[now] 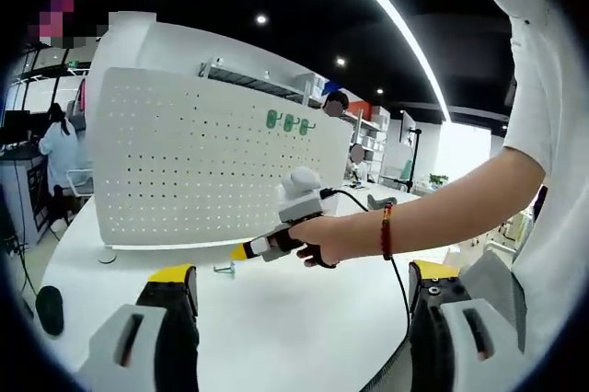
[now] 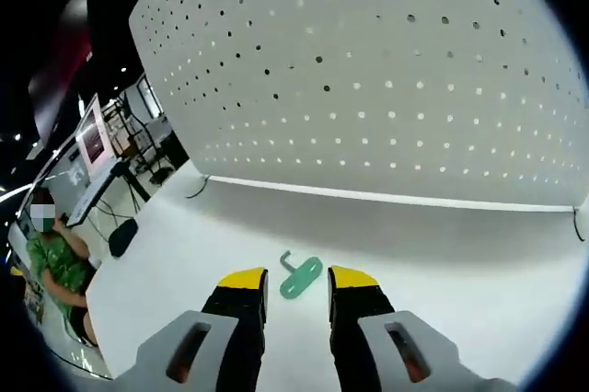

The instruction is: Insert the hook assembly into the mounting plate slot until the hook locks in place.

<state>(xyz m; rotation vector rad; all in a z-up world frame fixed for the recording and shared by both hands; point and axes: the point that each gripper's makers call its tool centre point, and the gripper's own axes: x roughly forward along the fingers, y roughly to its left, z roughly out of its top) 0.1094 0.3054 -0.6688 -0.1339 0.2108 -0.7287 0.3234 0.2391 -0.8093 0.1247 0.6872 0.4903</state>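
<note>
One small green plastic hook with a metal peg (image 2: 300, 276) lies flat on the white tabletop (image 2: 442, 254), just ahead of the right gripper (image 2: 297, 280) and between its yellow-tipped black jaws. Jaws stand apart, nothing clamped; from this angle I can't tell if the tips touch the hook. Bare tabletop all round the hook, well short of the board's base.

White perforated pegboard panel (image 2: 386, 70) stands upright on the table beyond the hook, its lower edge running as a straight bright line across the right gripper view. Free strip of table between hook and that edge.

Left gripper view: the same pegboard (image 1: 184, 171) seen from further back, three green hooks (image 1: 287, 122) already sitting near its top right edge. The person's hand (image 1: 322, 237) holds the right gripper (image 1: 241, 251) low over the table in front of the board, a red bracelet (image 1: 386, 231) on the wrist, the hook (image 1: 225, 269) just beside its tip. Left gripper (image 1: 299, 286) jaws are spread wide and empty, plain white table (image 1: 276, 328) between them.

Table edge curves off left; a black office chair (image 2: 122, 236) and a seated person in green (image 2: 57, 268) are well apart beyond it.
</note>
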